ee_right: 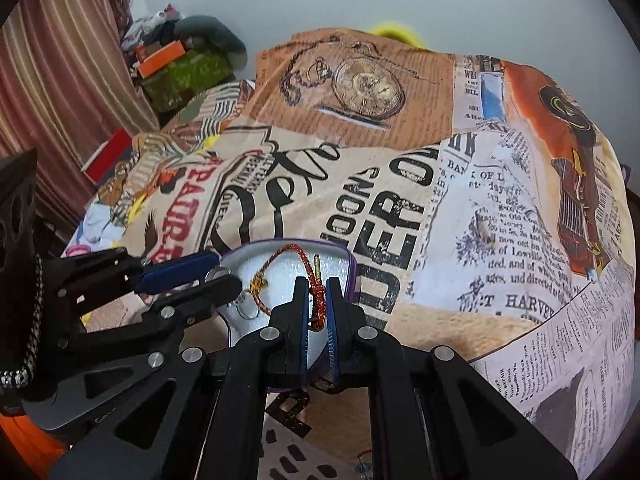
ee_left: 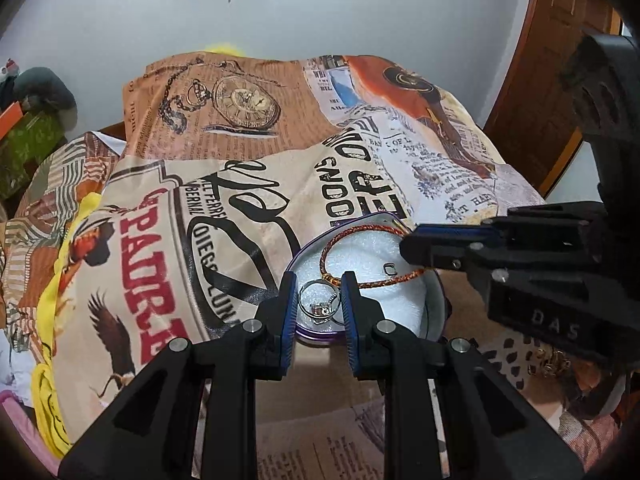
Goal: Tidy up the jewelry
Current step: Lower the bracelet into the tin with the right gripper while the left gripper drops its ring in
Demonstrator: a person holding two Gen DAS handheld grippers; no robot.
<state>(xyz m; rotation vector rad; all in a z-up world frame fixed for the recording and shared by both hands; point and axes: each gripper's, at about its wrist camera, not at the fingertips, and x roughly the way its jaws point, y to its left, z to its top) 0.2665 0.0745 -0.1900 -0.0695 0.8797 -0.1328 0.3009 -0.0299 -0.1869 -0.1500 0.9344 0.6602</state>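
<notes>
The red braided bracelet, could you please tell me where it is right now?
The red braided bracelet is pinched in the right tool, looping over the white-lined purple tin, with silver rings beside it between the left tool's fingers.

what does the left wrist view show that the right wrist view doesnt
Only the left wrist view shows the rings lying in the tin between the open left tongs, and the wooden door.

Only the right wrist view shows the right tongs shut on the bracelet's knotted end, plus the striped curtain.

Both show the purple-rimmed tin, the red braided bracelet and the newspaper-print cloth.
</notes>
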